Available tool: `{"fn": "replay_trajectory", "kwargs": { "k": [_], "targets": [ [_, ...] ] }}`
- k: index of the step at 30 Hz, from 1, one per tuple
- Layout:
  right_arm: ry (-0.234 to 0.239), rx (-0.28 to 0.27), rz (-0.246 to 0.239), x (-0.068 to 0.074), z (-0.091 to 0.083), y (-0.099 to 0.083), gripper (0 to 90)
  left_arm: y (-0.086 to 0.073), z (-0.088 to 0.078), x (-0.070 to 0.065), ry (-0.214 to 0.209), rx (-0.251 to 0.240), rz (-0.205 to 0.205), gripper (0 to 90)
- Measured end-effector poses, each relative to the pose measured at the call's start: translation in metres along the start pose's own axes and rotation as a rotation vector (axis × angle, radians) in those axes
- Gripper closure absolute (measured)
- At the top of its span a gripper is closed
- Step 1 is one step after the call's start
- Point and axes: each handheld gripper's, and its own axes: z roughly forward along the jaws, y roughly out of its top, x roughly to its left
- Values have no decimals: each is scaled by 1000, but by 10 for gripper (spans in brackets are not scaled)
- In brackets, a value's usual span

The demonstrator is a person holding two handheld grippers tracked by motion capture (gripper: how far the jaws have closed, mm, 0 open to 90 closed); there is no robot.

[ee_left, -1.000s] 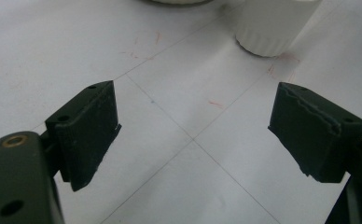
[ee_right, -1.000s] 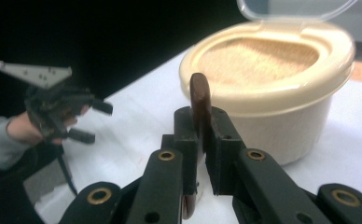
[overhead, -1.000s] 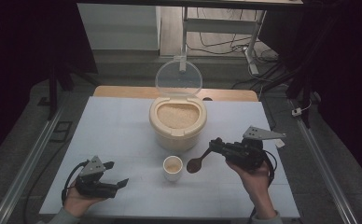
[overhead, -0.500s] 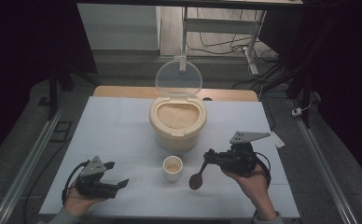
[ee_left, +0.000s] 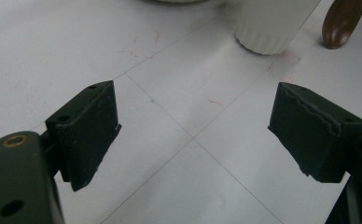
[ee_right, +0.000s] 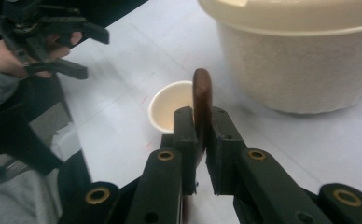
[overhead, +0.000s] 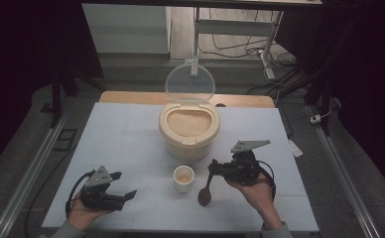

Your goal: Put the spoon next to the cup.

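Right gripper [overhead: 214, 167]: jaws clamped tight on the handle of a dark brown wooden spoon [overhead: 206, 191]; in the right gripper view [ee_right: 201, 140] the spoon [ee_right: 202, 105] sticks up edge-on between the black pads.
Left gripper [overhead: 126, 194]: jaws spread wide, nothing between them; held low over the near-left of the table. In the left gripper view [ee_left: 193, 135] bare table shows between the two pads.
Spoon: hangs from the right gripper, bowl end down toward the table, just right of the cup; whether the bowl touches the surface is hard to say from above.
Small white ribbed cup [overhead: 183, 178]: stands upright near the table's front centre, between the two grippers, something pale inside, possibly rice.
Cream round rice container [overhead: 189, 130]: behind the cup, mid-table, filled with pale grain; clear round lid [overhead: 190, 83] stands open and upright at its back.
Light blue-white table [overhead: 126, 134]: faint thin lines and small reddish marks on the surface.
Hands: left hand [overhead: 84, 213] and right hand [overhead: 255, 191] each grip their tool from below; grey sleeves at the bottom edge.
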Motion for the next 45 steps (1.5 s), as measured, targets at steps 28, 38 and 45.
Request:
{"fn": "replay_trajectory", "kwargs": {
  "k": [28,38,45],
  "targets": [
    [-284,29,80,-57,53,-27,579,-1,3,0,-1,11,1,157],
    [-399,146,152,-69,78,-35,482,-1,4,0,-4,18,4,157],
    [-433,135,190,-68,81,-36,448,-1,5,-1,-6,19,6,157]
  ]
}}
